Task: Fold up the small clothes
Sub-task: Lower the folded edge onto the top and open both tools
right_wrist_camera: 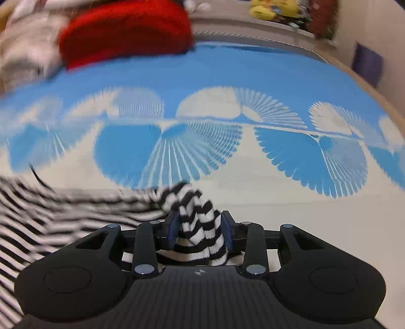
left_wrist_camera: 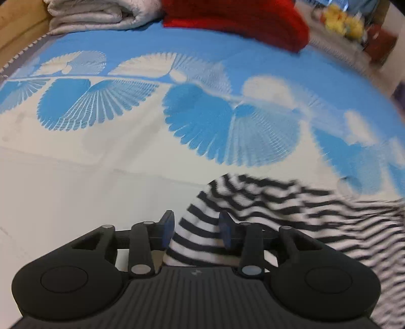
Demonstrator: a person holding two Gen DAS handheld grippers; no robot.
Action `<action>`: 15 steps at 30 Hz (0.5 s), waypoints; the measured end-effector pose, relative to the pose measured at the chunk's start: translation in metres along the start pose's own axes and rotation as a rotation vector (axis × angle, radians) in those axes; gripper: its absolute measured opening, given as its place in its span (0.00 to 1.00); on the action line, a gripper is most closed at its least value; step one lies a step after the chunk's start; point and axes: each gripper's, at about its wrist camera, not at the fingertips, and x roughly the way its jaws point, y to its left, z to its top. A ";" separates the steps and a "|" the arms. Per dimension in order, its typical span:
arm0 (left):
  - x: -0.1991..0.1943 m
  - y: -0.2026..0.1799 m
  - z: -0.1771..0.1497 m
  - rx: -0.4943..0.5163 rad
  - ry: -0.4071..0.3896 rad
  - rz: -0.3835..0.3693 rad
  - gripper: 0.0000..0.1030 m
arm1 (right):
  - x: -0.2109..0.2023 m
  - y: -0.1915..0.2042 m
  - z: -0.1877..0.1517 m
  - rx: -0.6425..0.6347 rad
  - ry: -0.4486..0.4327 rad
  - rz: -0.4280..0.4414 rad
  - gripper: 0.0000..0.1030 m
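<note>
A black-and-white striped garment [left_wrist_camera: 278,210] lies on the blue-and-white patterned bedspread [left_wrist_camera: 101,157]. In the left wrist view my left gripper [left_wrist_camera: 197,231] has its blue pads on either side of a bunched end of the garment, which stretches off to the right. In the right wrist view my right gripper [right_wrist_camera: 200,231] has its pads pressed on another bunched end of the striped garment [right_wrist_camera: 200,227], which trails to the left. The cloth between the two grippers is blurred.
A red pillow [left_wrist_camera: 235,22] and a folded pale blanket [left_wrist_camera: 96,15] lie at the far end of the bed; the red pillow also shows in the right wrist view [right_wrist_camera: 126,30]. Yellow soft toys [left_wrist_camera: 341,20] sit on a ledge beyond. A wooden bed frame [left_wrist_camera: 15,30] borders the left.
</note>
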 end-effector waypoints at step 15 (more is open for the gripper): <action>-0.066 0.063 -0.106 -0.102 0.234 -0.047 0.43 | -0.096 -0.090 -0.102 0.437 0.221 0.153 0.48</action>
